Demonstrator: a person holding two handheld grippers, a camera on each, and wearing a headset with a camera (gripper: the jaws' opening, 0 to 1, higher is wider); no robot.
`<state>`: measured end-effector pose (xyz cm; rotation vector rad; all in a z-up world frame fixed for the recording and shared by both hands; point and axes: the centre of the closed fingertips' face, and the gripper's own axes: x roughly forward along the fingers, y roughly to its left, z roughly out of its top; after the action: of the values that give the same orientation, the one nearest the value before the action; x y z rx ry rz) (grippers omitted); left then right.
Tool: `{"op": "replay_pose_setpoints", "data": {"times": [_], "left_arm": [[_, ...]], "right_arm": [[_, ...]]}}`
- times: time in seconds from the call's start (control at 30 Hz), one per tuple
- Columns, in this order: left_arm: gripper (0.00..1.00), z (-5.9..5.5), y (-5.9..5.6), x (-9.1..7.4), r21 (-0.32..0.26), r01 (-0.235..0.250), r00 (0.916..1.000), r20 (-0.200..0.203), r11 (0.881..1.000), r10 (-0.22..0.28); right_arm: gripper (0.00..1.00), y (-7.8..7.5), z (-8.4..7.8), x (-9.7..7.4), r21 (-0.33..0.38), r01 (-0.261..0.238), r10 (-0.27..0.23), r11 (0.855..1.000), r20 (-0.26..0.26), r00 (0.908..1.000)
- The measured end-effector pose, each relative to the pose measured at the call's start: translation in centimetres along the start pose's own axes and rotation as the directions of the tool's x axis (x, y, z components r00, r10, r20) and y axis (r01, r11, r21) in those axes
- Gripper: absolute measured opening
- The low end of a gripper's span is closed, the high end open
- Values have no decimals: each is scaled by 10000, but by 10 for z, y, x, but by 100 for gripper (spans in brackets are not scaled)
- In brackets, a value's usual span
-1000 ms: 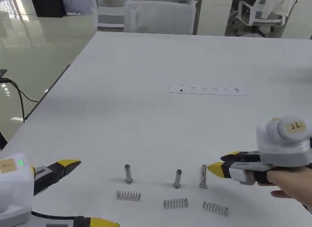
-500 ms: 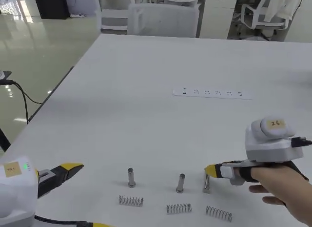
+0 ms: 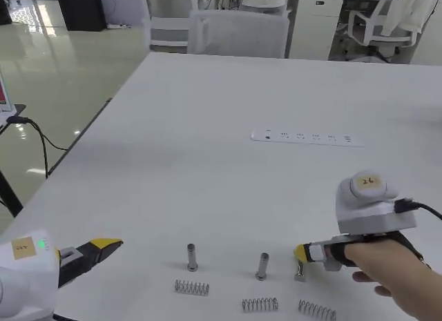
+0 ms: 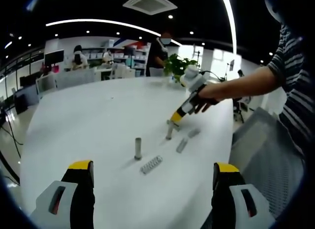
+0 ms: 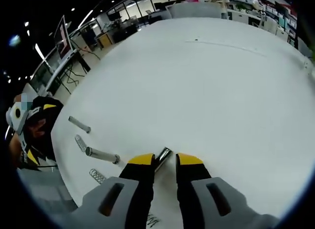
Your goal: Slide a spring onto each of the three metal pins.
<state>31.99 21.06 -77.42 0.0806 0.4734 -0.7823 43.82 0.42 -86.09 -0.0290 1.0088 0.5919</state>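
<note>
Steel-grey, the rightmost pin (image 5: 164, 153) now stands between the narrowly parted jaws of my right gripper (image 5: 166, 160), which has dropped to it; springs (image 3: 260, 305) lie unthreaded on the worktop (image 3: 242, 176); left gripper (image 4: 152, 170) spread.

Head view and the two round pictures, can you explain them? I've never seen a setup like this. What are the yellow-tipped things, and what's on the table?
There is no robot here: a person holds a two-jaw tool in each hand. The wide picture comes from a camera on the person's head. Each round one comes from a camera on a tool, looking along its jaws. On the white table stand three metal pins. Three springs lie in front of them, and a power strip lies farther back. The left tool is open and holds nothing. The right tool has its jaws on either side of the end pin; I cannot tell whether it is pinching it.
</note>
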Motion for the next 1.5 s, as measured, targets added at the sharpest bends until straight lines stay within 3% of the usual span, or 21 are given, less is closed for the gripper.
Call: {"op": "replay_pose_setpoints", "data": {"times": [0.47,0.63,0.67,0.9,1.5], "left_arm": [[98,-4,-5,3,-42,66,9999,-108,10000,-66],[98,-6,-7,3,-67,55,9999,-119,10000,-56],[98,-6,-7,2,-60,49,9999,-139,10000,-50],[98,-9,-8,3,-98,70,9998,-197,9999,-72],[98,-4,-6,7,-121,57,10000,-14,9999,-57]], "right_arm": [[8,-3,0,0,-1146,317,-322,9929,-27,9995],[5,-1,-3,0,-1800,312,-333,9832,-89,9994],[5,-5,0,-1,-2252,512,-524,9730,7,9986],[5,-3,-3,-2,-2394,271,-281,9705,-11,9996],[5,0,1,-21,-2461,-18,280,9692,1030,9943]]}}
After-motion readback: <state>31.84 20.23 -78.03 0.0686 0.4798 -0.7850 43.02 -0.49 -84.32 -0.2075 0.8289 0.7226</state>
